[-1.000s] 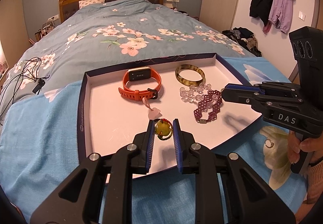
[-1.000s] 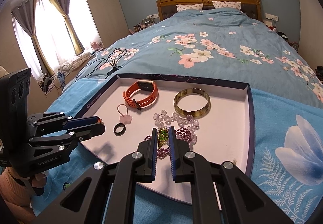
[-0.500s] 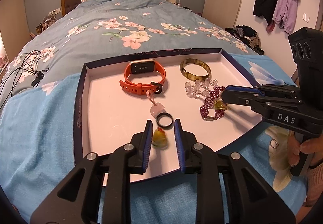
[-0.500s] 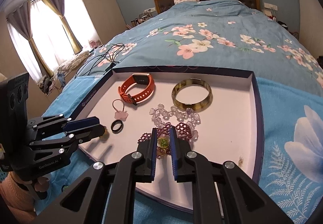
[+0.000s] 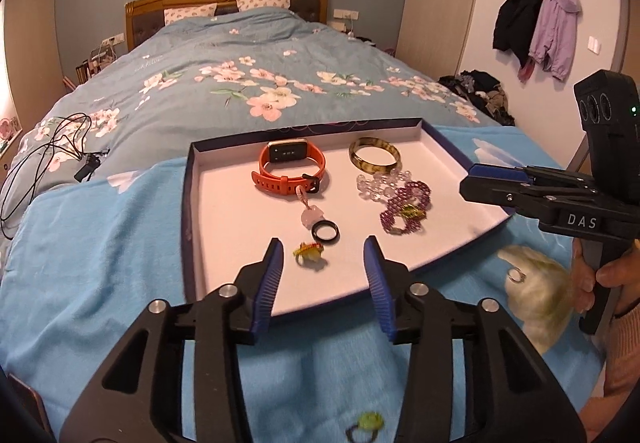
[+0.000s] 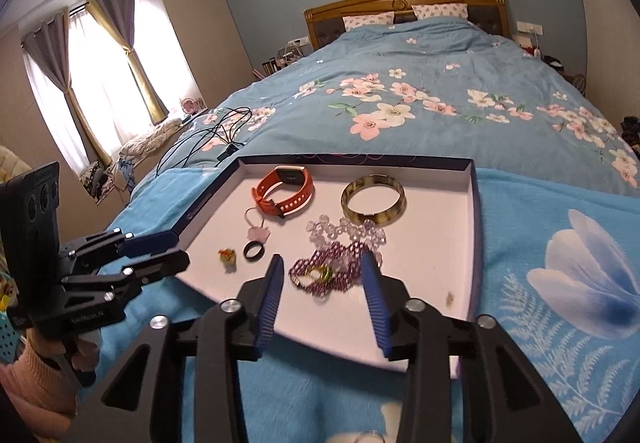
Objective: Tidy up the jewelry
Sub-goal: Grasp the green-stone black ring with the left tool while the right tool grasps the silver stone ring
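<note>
Opening both jaws: my left gripper (image 5: 323, 265) spread, yellow ring (image 5: 308, 252) lying free in tray (image 5: 224, 235); right gripper (image 6: 322, 277) spread over purple bracelet (image 6: 332, 269).

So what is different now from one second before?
Both claws let go. The left claw dropped the small yellow-green ring onto the white tray; the right claw left its green ring on the purple beaded bracelet. Jaws are opening. The orange watch stayed.
</note>
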